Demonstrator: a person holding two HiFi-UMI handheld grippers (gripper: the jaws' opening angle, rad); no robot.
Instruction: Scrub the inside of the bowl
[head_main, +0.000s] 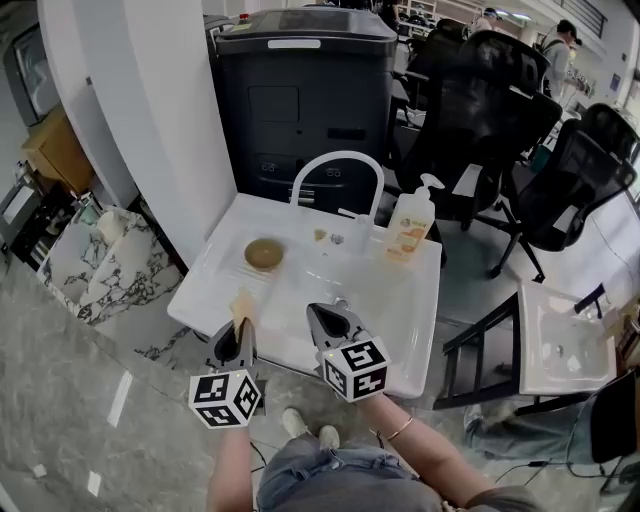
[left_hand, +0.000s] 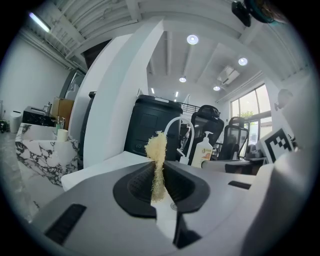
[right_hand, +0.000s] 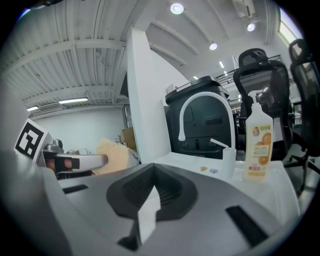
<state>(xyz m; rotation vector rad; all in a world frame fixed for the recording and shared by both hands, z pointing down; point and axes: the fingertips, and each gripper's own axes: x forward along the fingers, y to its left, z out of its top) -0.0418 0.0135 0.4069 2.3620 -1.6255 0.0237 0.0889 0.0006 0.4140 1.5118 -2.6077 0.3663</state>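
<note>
The brown bowl (head_main: 264, 253) is sitting upright on the left side of the white sink unit (head_main: 415, 330), toward the back and near the foot of the arched white faucet (head_main: 337, 165). White surface is showing all round the bowl, and nothing is touching it.

I am holding the left gripper (head_main: 240, 332) at the unit's front left edge, apart from the bowl and nearer to me. Its jaws are pinching a yellow scrub pad (left_hand: 157, 162), whose frayed upper end is standing up above the tips. The right gripper (head_main: 326, 320) is hovering just beside it over the front of the sink. Its jaws are pressed together with nothing between them, as the right gripper view (right_hand: 150, 200) is showing. The two grippers are running side by side, both pointing toward the faucet.

A pump bottle with an orange label (head_main: 411, 222) is standing at the back right, well apart from the bowl.

A white wall panel (head_main: 170, 110) is closing in the unit's left rear, and a black cabinet (head_main: 300, 90) is standing behind the faucet. Black office chairs (head_main: 480, 100) are crowding the right rear. A marble counter (head_main: 100, 265) is lying off to the left, and a second white basin (head_main: 560, 340) off to the right, across grey floor.
</note>
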